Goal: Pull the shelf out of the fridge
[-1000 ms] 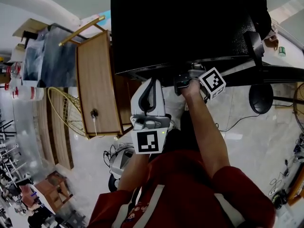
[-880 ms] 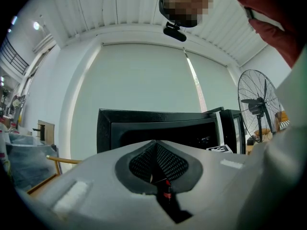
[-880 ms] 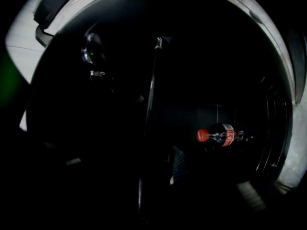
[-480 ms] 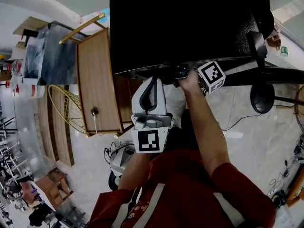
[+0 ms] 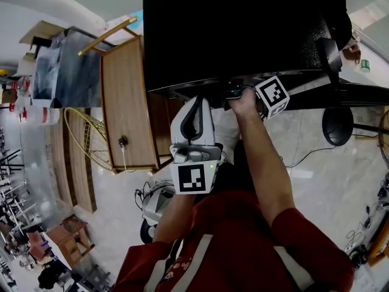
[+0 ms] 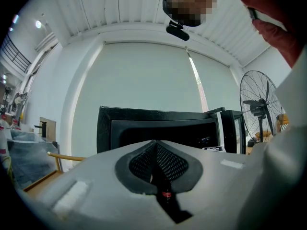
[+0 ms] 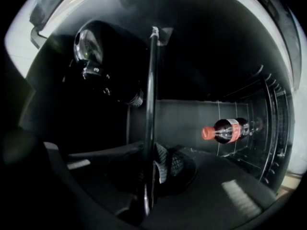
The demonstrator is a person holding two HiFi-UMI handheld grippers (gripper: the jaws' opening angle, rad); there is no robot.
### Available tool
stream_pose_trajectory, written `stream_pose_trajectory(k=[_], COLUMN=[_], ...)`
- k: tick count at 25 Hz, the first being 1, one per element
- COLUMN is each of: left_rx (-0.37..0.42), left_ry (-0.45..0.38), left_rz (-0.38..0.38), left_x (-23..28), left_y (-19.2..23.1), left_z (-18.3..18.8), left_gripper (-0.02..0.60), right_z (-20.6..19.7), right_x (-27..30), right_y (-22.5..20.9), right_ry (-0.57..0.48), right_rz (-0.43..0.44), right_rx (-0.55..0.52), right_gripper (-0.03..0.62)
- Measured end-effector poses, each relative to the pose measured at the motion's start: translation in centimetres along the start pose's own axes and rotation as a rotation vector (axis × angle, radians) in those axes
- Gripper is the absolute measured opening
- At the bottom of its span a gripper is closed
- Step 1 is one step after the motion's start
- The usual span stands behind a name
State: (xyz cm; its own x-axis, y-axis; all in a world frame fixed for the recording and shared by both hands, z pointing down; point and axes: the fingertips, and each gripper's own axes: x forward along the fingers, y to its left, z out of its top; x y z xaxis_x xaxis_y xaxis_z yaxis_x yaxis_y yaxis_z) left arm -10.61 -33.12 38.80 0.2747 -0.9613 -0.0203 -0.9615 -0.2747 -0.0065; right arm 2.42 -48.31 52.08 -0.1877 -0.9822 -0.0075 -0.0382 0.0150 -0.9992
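Two tongs to report on, both pointing level at a black fridge [image 5: 231, 29] with its door [image 6: 235, 131] swung open on the right. Starting with the right tongs [image 7: 152, 169]: just been closing, and now clamped tight on the thin front edge of the shelf [image 7: 151, 104], pinching it from both sides. Turned on their side as well, hence that edge showing up as an upright bar in the right gripper view. No sign of the shelf being pulled out yet, so still sitting inside the fridge with its front edge right at the mouth of the opening. Further back in the dark interior, a red-capped cola bottle [image 7: 229, 130] beside some wire racking [image 7: 268, 128], plus a numbered dial [image 7: 91, 56] up in the top left corner of that view. As for the left tongs [image 6: 154, 151]: pressed together with nothing between them, hanging near the fridge front, just left of the right ones in the head view and lower in the picture. Off to the left of the fridge, a wooden surface [image 5: 124, 102]; off to the right, a standing fan [image 6: 261, 104]. Red sleeves [image 5: 310, 248] along the bottom of the head view.
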Motion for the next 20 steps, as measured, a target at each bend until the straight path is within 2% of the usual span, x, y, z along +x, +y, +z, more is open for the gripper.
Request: stream_pose_trajectory(k=[20], left_rx=[-0.015], left_ry=[-0.013], left_rz=[-0.017], left_x=[-2.6], left_y=[-0.7], left_z=[0.2], left_gripper=[0.0], right_z=[-0.8], right_x=[-7.1], right_y=[0.4], right_ry=[0.02], right_rz=[0.023], right_rx=[-0.001], right_gripper=[0.009])
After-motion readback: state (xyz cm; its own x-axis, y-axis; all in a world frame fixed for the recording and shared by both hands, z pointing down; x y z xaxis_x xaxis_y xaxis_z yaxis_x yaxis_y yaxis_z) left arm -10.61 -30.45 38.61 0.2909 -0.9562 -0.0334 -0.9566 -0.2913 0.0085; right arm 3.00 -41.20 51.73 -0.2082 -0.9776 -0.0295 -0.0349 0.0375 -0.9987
